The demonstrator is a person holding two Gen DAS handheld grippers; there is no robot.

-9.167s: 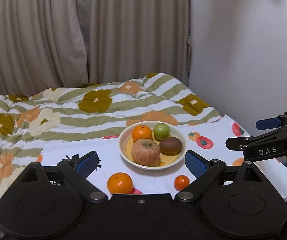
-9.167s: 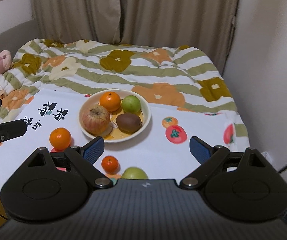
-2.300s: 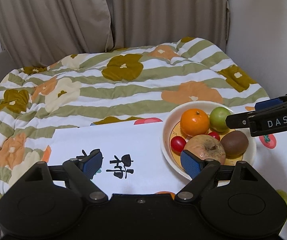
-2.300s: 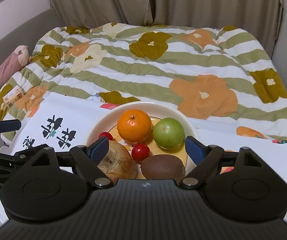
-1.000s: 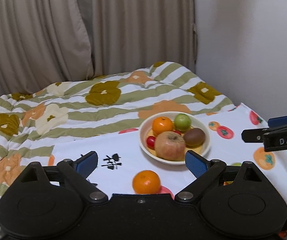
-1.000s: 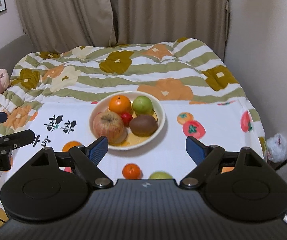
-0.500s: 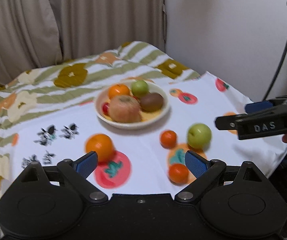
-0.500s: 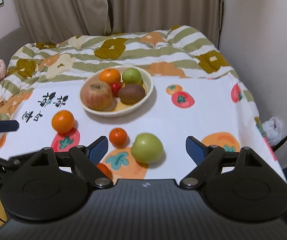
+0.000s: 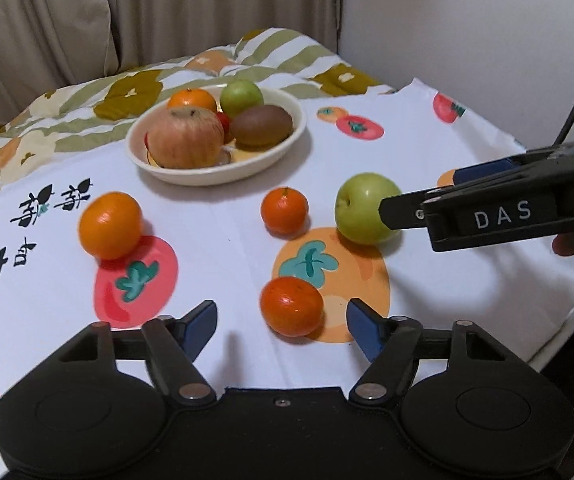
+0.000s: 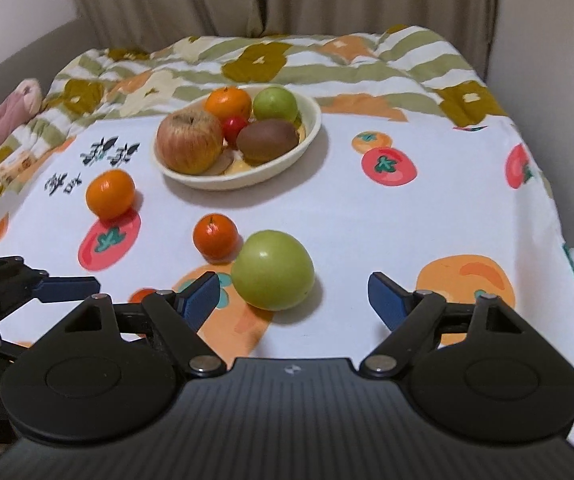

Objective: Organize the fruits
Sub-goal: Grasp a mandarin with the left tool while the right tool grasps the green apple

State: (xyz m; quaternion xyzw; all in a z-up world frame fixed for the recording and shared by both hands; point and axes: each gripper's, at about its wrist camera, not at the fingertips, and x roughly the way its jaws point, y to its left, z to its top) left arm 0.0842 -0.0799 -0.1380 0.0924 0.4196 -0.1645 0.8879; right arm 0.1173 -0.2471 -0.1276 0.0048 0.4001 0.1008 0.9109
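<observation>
A cream bowl (image 9: 287, 136) (image 10: 311, 132) holds an apple, an orange, a green fruit, a kiwi and a small red fruit. Loose on the white cloth lie a large orange (image 9: 110, 225) (image 10: 110, 193), a small orange (image 9: 284, 210) (image 10: 215, 237), a green apple (image 9: 363, 208) (image 10: 272, 275) and a red-orange mandarin (image 9: 291, 311). My left gripper (image 9: 281, 326) is open, its jaws either side of the mandarin. My right gripper (image 10: 294, 294) is open around the green apple, which sits nearer its left finger.
A striped flowered quilt (image 10: 327, 60) lies behind the cloth, with curtains beyond it. A wall stands at the right. The cloth's right edge (image 10: 563, 248) drops off. A pink soft toy (image 10: 7, 120) lies at the far left.
Both grippers have moved down and forward, close to the cloth. The left one now brackets the mandarin and the right one brackets the green apple.
</observation>
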